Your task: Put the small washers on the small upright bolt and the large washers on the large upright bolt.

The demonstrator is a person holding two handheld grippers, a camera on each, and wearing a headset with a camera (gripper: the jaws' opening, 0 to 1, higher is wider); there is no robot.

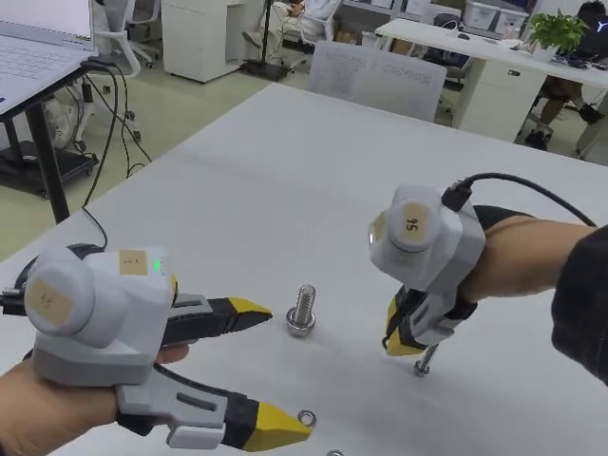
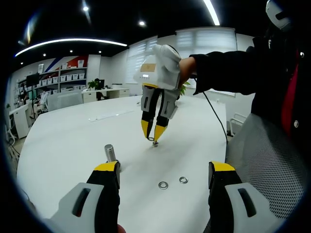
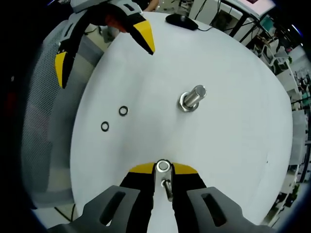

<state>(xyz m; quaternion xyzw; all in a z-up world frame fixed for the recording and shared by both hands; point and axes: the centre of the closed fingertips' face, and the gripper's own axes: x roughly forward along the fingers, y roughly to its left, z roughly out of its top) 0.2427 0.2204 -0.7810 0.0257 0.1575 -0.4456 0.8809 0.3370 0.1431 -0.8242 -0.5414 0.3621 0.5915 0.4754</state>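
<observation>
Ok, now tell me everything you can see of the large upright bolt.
The large silver metal bolt stands upright, head down, on the white tabletop. Its threaded shank points up and ends in a flat top. A wider shiny ring sits at its base; whether that is its head or a washer cannot be told. It is close beside the upper yellow tip of the open left tongs but apart from it. Only the tabletop touches it.
</observation>
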